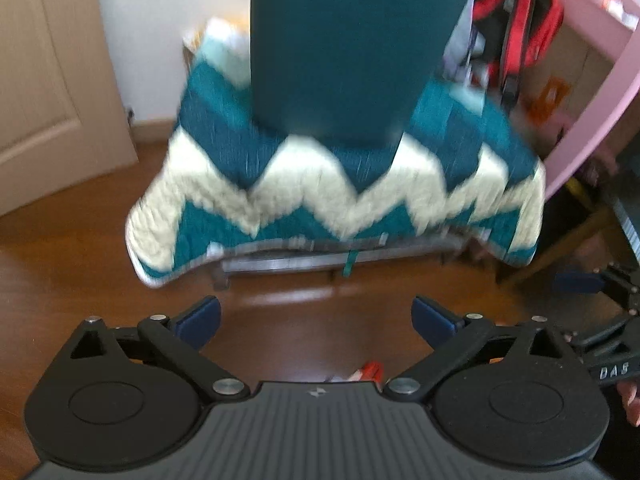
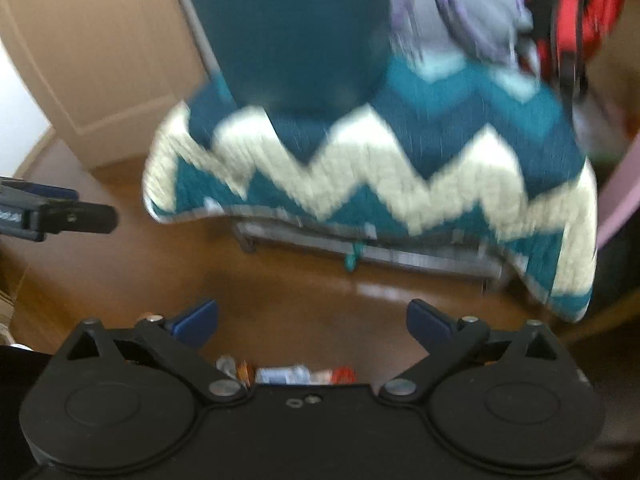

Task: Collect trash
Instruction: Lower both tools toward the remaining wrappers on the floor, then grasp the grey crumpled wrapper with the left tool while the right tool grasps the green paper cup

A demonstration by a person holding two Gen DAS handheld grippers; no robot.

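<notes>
Search/approach step: left gripper and right gripper jaws apart, empty; next, drop to floor litter near the bed.

We see soft daylight and heavy motion blur smearing the teal-and-cream zigzag quilted blanket; glare streaks the glossy brown wooden floor; fisheye edges bend.

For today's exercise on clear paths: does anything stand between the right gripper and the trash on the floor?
Nothing visible does. The right gripper is open over bare wooden floor, and the trash lies just below it, half hidden behind the gripper's own body.
</notes>
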